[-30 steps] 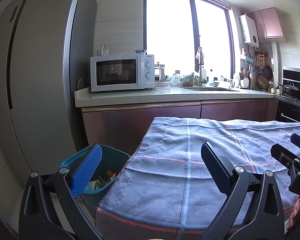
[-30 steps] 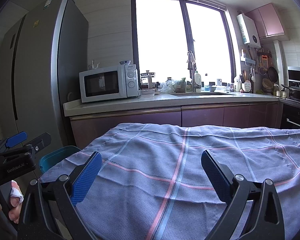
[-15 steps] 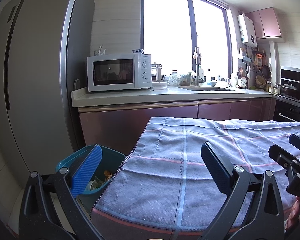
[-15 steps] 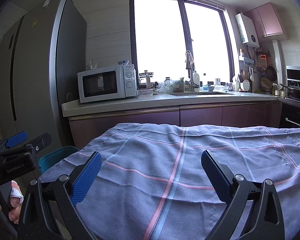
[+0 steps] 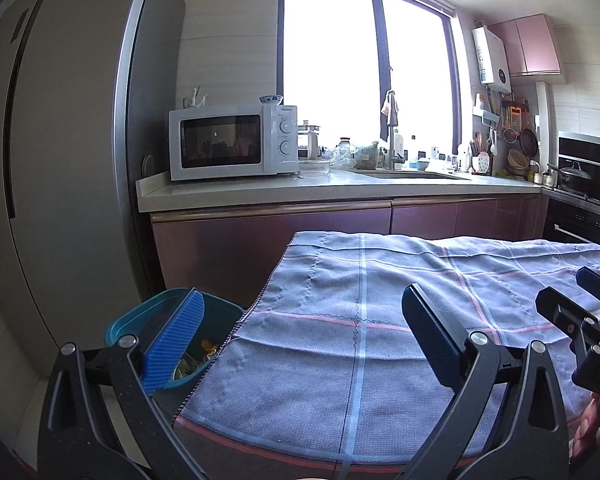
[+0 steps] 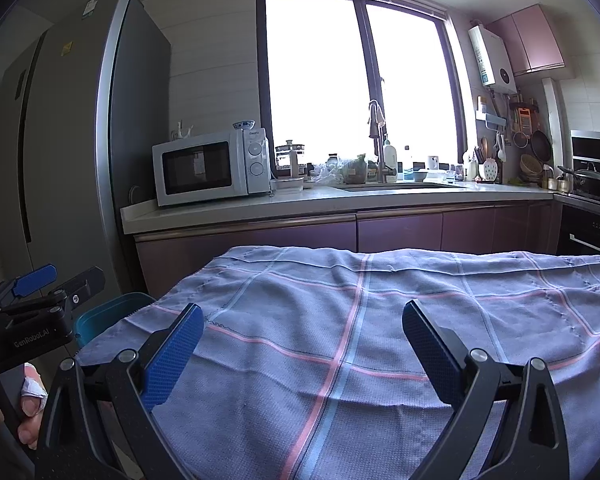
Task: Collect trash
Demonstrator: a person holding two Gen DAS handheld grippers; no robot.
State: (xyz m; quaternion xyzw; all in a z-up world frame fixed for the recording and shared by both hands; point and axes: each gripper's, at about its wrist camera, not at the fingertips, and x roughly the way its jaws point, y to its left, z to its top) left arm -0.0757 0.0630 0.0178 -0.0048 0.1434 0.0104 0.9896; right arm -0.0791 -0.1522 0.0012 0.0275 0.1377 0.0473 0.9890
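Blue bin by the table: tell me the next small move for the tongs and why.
Probably hold both tongs back and look around for more trash. The left tongs and right tongs are open and hold nothing, the checked cloth shows no litter, and the blue bin beside the table already holds scraps.

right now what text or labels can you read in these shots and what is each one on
"GenRobot.AI" on the left gripper body.
"DAS", cut off, on the right gripper body.
Microwave brand above its dials: too blurred to read.
Stickers on the fridge: too small to read.
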